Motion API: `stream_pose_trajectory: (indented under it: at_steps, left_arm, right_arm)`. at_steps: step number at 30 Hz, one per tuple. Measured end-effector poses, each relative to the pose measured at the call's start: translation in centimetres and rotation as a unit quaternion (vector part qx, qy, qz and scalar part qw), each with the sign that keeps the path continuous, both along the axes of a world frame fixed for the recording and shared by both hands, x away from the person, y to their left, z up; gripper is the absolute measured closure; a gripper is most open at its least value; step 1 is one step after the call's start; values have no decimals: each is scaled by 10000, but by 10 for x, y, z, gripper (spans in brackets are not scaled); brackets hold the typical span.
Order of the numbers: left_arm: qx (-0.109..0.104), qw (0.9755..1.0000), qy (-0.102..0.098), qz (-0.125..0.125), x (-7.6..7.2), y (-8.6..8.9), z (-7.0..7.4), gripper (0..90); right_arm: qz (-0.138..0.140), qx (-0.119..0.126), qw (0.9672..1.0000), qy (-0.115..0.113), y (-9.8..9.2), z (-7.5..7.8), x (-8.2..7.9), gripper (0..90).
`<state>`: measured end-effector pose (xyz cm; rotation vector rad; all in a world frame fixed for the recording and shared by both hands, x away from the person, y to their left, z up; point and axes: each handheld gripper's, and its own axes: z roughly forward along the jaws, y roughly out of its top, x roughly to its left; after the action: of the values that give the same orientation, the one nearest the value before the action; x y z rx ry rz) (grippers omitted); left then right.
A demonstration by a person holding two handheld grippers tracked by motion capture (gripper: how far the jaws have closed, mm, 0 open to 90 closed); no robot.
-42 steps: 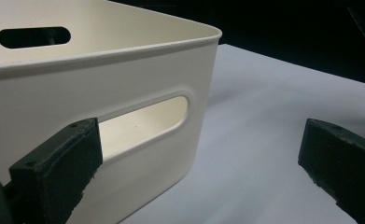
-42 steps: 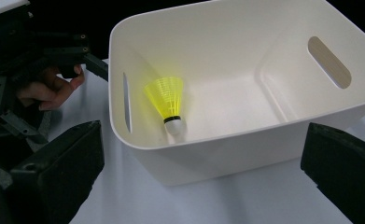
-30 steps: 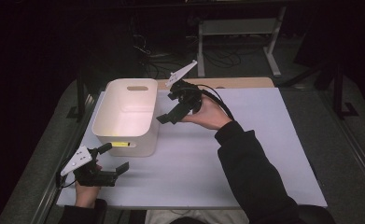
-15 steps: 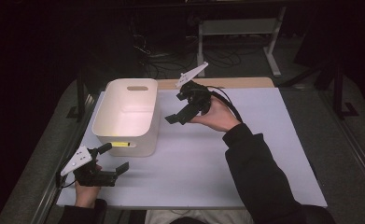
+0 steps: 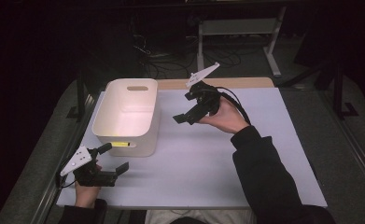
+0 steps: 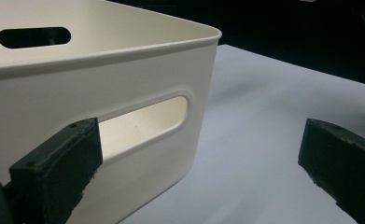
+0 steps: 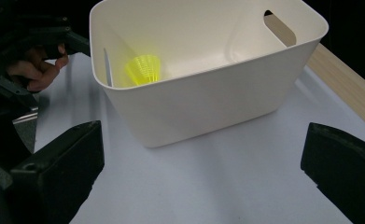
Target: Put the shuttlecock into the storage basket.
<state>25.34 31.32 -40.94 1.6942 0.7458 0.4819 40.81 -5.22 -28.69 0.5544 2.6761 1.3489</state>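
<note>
- While the person's left hand rests near the table's front-left corner, the left gripper (image 5: pixel 109 169) sits low on the white table (image 5: pixel 245 154) with its jaws spread wide and nothing between them.
- Just beyond it stands a cream plastic bin (image 5: pixel 126 116), upright, with an oval handle slot in each end wall; in the left gripper view the near slot (image 6: pixel 145 122) lies straight ahead of the open jaws.
- Inside the bin, seen from the right gripper view, a yellow shuttlecock (image 7: pixel 143 69) lies on the floor at the end nearer the left gripper; which way it is tipped is hard to tell through the glare.
- To the right of the bin, the right gripper (image 5: pixel 189 114) hangs in the air above the table, angled down toward the bin's side wall, jaws wide apart and empty.
- Judgement: with the shuttlecock in the bin, the step in hand looks like the right gripper clearing away.
- To do it well, lift the gripper up and sideways, keeping both jaws clear of the bin's rim so that the light bin is not nudged or tipped, and keep the left gripper low and apart from the near wall.
</note>
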Motion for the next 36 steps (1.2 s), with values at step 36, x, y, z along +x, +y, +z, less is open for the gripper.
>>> stream_pose_trajectory:
  at_steps: [36]
  left_arm:
    - [7,10000,-7,16,0,0,0,0]
  right_arm:
    - [-420,241,9987,185,-60,-27,-7,0]
